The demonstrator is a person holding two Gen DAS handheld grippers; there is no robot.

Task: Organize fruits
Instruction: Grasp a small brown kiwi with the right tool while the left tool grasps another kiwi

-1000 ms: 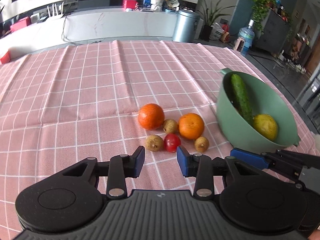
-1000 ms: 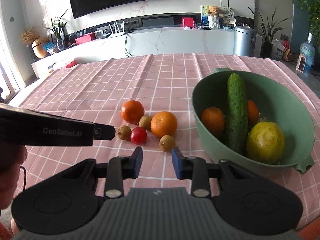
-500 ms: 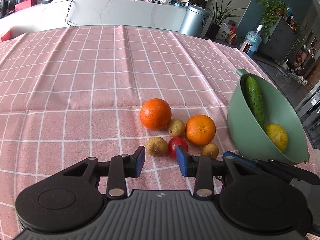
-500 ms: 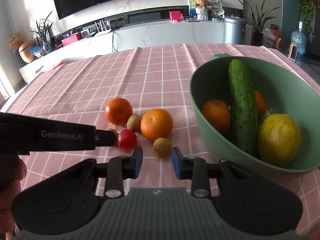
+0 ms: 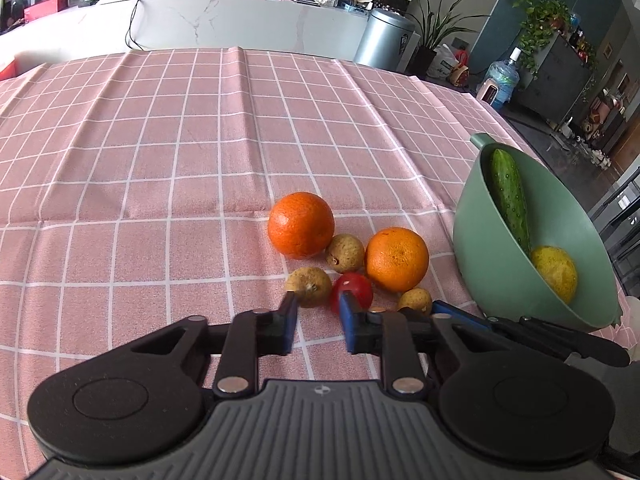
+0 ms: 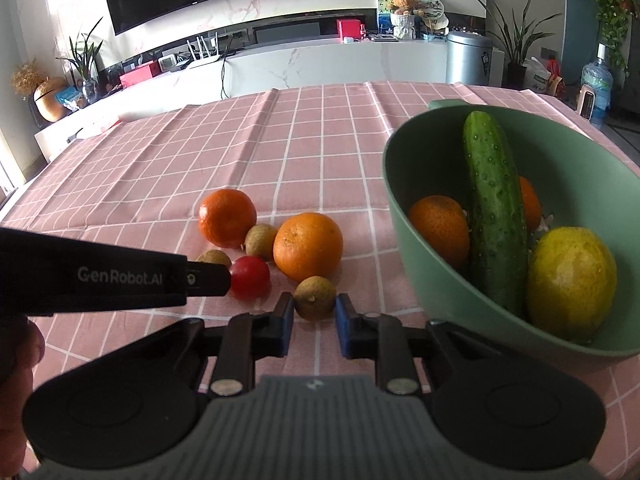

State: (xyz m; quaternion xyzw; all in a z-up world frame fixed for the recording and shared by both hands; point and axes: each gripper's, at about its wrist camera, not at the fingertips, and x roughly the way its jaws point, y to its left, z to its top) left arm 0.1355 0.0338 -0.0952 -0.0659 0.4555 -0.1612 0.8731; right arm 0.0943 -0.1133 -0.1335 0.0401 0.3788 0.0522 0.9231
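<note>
Two oranges (image 5: 301, 225) (image 5: 397, 259), a red cherry tomato (image 5: 354, 285) and three small brown longans (image 5: 307, 285) (image 5: 346, 252) (image 5: 415, 300) lie together on the pink checked cloth. My left gripper (image 5: 317, 312) is open, its tips at the front longan and the tomato. My right gripper (image 6: 314, 312) is open, its tips on either side of the nearest longan (image 6: 315, 297). A green bowl (image 6: 404, 208) to the right holds a cucumber (image 6: 494, 204), a yellow fruit (image 6: 570, 280) and two oranges.
The left gripper's body (image 6: 100, 276) reaches in from the left in the right wrist view, its tip at the tomato (image 6: 251, 277). The table's right edge lies just past the bowl (image 5: 492, 264). A counter and a bin stand beyond the far edge.
Both grippers have moved forward and down to the fruit pile. The left now reaches the front longan and tomato, the right brackets the nearest longan. Both stay open.
</note>
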